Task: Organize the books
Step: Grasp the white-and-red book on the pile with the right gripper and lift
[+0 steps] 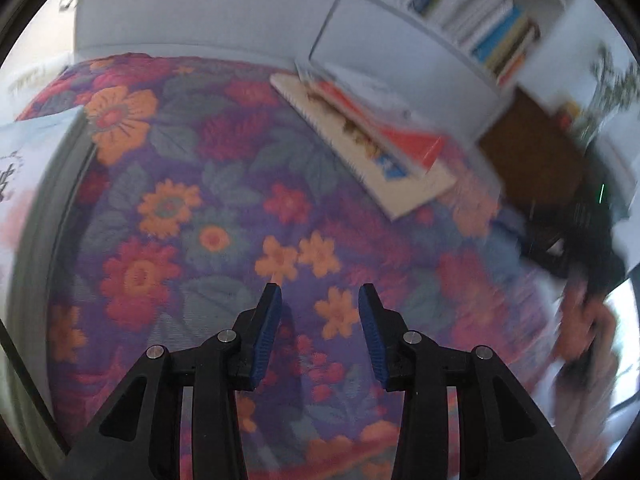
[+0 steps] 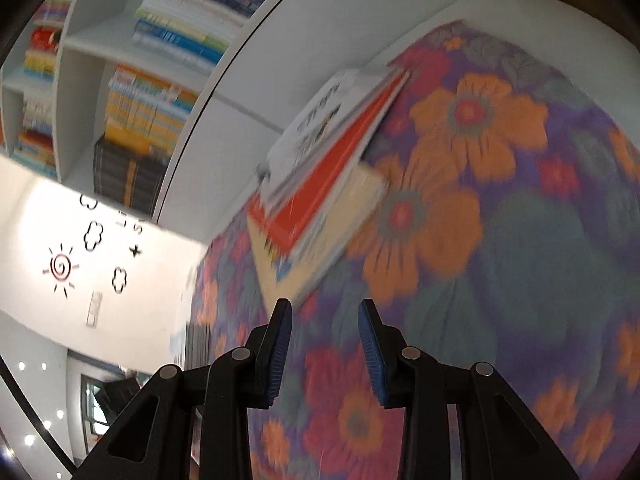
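Your left gripper (image 1: 320, 294) hangs over the table covered in a purple cloth printed with orange and red flowers (image 1: 208, 208), its 2 blue-padded fingers (image 1: 267, 334) spread a little way apart with only bare cloth showing in the gap between them. Your right gripper (image 2: 325, 309) is in the same condition: the 2 blue pads (image 2: 370, 354) stand parted and pinch nothing, and flowered cloth fills the space between them. The stack of 3 flat books (image 1: 360, 132) lies near the far edge of the table, close against the white cabinet front (image 1: 208, 12) that rises behind it. At the bottom is a large cream-covered book (image 1: 404, 190), on it a thinner red-covered book (image 1: 416, 142), and on top a white-covered book with dark lettering (image 2: 316, 120); the 3 are skewed, so their edges do not line up. In the right wrist view the near corner of the cream book sits just beyond your fingertips, apart from them. In the left wrist view the stack is well apart from the fingers, up and to the right. Above the cabinet front, white shelves hold rows of upright books (image 2: 156, 108) with blue, orange, yellow and dark spines. Both views are smeared, so the titles cannot be read.
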